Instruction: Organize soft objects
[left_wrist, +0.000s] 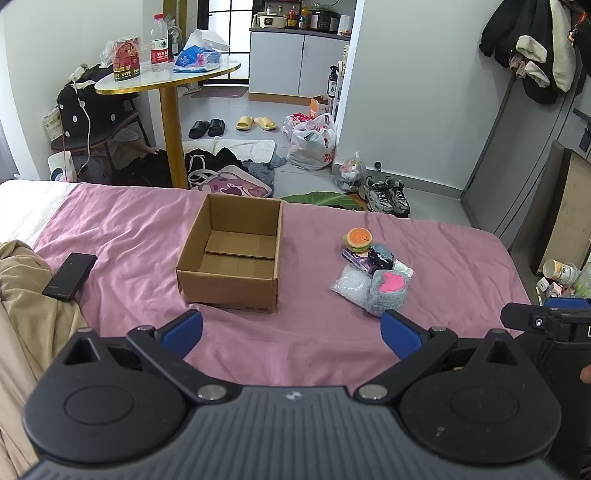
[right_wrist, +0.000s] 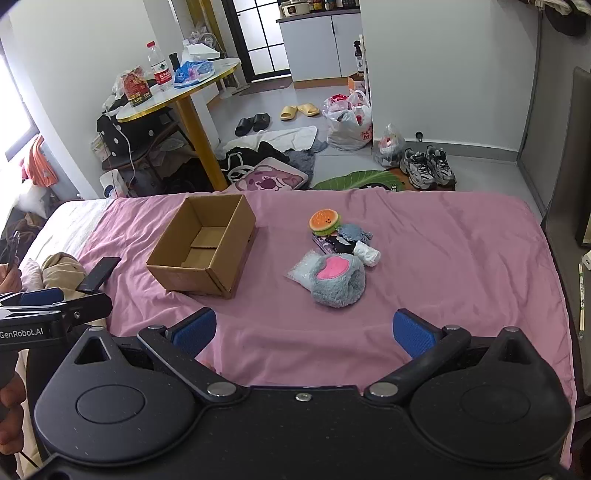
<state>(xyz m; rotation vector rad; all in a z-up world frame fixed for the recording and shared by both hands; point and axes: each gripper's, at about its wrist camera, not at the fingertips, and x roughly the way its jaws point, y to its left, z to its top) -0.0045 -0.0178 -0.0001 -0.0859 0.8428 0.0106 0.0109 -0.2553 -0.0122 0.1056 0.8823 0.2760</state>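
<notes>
Both hand-held grippers, left (left_wrist: 291, 330) and right (right_wrist: 304, 330), are hovering spread wide, gripping nothing. Soft toys (right_wrist: 338, 254) are lying heaped just ahead; an empty cardboard box (right_wrist: 203, 245) is sitting ahead-left on the pink bed (right_wrist: 443, 258).

box (left_wrist: 231, 254) left, soft pile (left_wrist: 373, 273) right, on bed (left_wrist: 314, 339)

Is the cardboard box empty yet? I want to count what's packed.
Empty. Both wrist views look into the upright, open cardboard box and show only its bare bottom flaps; the soft toys lie piled on the pink sheet beside it.
</notes>
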